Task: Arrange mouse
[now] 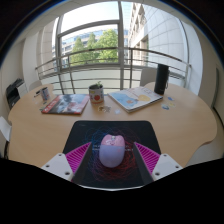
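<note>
Straddling the mouse (112, 150) on the mousepad (110, 130) with gripper (112, 158) fingers spread, needing even centring before squeezing.

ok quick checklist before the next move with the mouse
1. Mouse between the fingers: ok, centred between the pink pads.
2. Grip closed on it: not ok, a gap shows at each side; the gripper is open.
3. Mouse on the mouse pad: ok, it rests on the dark pad.
4. Path ahead: ok, the mug and magazines lie well beyond the pad.
5. Mouse cable: cannot tell.
</note>
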`<action>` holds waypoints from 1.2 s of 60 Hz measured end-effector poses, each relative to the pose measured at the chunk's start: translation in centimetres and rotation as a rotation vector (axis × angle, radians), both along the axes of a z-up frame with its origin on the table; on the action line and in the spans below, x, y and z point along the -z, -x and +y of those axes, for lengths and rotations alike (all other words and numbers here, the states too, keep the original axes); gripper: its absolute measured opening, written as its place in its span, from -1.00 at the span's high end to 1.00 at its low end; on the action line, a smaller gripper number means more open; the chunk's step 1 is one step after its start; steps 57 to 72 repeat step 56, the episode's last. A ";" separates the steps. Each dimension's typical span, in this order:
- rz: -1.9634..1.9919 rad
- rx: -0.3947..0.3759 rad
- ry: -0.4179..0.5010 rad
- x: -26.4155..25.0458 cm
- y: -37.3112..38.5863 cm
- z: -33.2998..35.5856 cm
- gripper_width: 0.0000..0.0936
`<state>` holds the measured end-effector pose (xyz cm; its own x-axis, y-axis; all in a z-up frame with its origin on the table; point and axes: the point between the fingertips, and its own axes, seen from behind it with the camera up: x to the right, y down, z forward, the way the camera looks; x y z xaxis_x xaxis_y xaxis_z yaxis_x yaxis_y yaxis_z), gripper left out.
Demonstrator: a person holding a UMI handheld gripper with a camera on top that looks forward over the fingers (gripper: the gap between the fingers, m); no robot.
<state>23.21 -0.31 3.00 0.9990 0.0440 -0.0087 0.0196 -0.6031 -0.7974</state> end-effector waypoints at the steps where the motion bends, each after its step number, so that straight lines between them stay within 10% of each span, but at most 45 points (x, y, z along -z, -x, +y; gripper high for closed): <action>1: -0.004 0.004 -0.008 -0.6 0.0 -0.4 -0.79; 28: -0.078 0.073 -0.109 -13.8 2.8 -19.0 -0.80; 72: -0.117 0.088 -0.107 -14.8 3.2 -25.6 -0.81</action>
